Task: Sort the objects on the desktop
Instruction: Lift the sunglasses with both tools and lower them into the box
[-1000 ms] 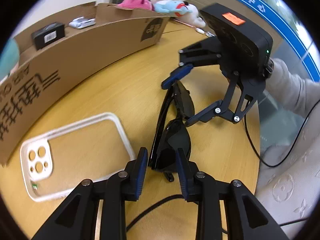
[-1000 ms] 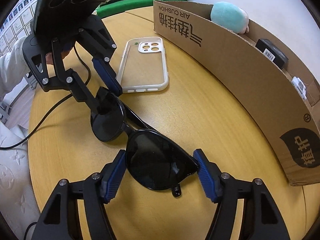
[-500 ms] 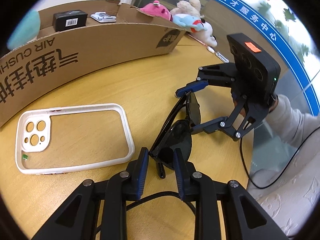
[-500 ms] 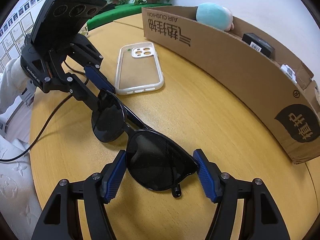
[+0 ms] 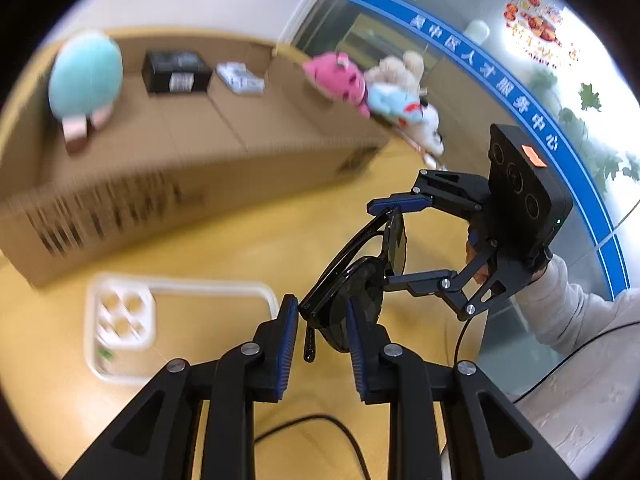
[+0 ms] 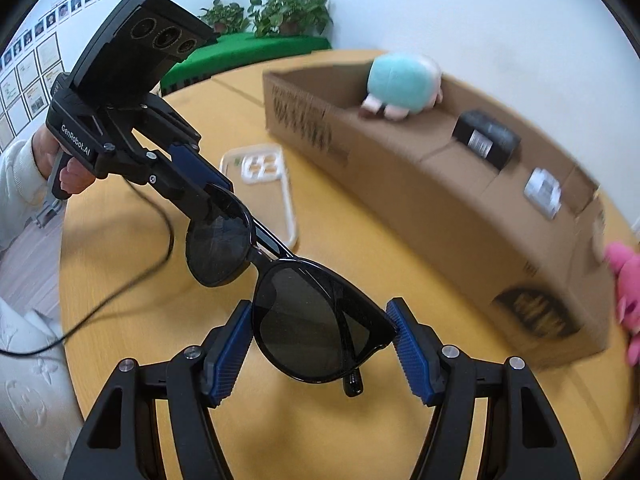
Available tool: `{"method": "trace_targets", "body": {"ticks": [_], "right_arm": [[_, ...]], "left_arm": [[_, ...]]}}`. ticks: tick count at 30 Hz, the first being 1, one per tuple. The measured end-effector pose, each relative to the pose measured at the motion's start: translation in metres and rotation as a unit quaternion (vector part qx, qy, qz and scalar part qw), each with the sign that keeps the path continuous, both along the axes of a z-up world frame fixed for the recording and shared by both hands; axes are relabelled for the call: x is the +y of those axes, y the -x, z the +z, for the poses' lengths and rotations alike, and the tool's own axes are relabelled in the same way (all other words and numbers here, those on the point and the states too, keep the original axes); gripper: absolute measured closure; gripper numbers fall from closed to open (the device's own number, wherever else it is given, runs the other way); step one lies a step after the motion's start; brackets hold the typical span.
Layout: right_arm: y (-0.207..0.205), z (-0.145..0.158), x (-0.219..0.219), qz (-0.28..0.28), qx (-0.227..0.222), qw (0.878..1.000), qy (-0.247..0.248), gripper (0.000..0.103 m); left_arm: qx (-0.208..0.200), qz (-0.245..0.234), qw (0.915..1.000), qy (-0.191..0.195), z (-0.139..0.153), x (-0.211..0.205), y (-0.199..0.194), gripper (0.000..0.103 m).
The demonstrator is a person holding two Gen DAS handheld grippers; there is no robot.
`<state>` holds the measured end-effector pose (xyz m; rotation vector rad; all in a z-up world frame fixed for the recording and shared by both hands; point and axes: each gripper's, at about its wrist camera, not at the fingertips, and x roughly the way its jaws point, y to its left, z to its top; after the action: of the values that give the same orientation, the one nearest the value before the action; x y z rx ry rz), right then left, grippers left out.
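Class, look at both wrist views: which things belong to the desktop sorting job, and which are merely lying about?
In the job:
sunglasses, gripped by left gripper and right gripper
cardboard box
phone case on the table

Lying about:
pink plush toy outside the box
potted plants
cable

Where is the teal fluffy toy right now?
The teal plush toy sits inside the cardboard box, at its end, beside the black box.

I see black sunglasses (image 6: pixel 296 280) with dark lenses, blue ribbed pads (image 6: pixel 412 354) on my black right gripper (image 6: pixel 322 346), a white phone case (image 6: pixel 264 184), a brown cardboard box (image 6: pixel 460 216), and a teal plush (image 6: pixel 404 86).
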<state>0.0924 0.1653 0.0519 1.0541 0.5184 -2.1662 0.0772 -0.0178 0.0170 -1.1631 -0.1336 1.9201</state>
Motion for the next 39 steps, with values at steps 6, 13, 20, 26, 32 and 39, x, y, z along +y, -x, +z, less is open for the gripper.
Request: {"method": "trace_targets", "body": {"ticks": [6, 13, 20, 26, 32, 39], "right_arm": [[0.036, 0.051, -0.009, 0.0, 0.052, 0.999, 0.0, 0.037], [0.105, 0.09, -0.024, -0.007, 0.065, 0.998, 0.023, 0.037], [0.184, 0.068, -0.046, -0.008, 0.006, 0.998, 0.057, 0.037], [0.232, 0.017, -0.07, -0.004, -0.093, 0.995, 0.042, 0.037], [0.257, -0.017, -0.083, -0.003, -0.183, 0.983, 0.011, 0.037], [0.263, -0.04, -0.091, -0.021, -0.242, 0.97, -0.008, 0.037]], "left_arm": [[0.041, 0.01, 0.9991, -0.009, 0.053, -0.015, 0.037, 0.08], [0.047, 0.035, 0.9977, -0.032, 0.087, -0.046, 0.101, 0.081], [-0.006, 0.057, 0.9982, -0.019, 0.06, -0.078, 0.163, 0.081], [-0.062, 0.082, 0.9947, -0.007, 0.019, -0.09, 0.195, 0.081], [-0.08, 0.088, 0.9924, 0.031, 0.005, -0.083, 0.199, 0.081], [-0.076, 0.097, 0.9881, 0.092, 0.007, -0.068, 0.196, 0.08]]}}
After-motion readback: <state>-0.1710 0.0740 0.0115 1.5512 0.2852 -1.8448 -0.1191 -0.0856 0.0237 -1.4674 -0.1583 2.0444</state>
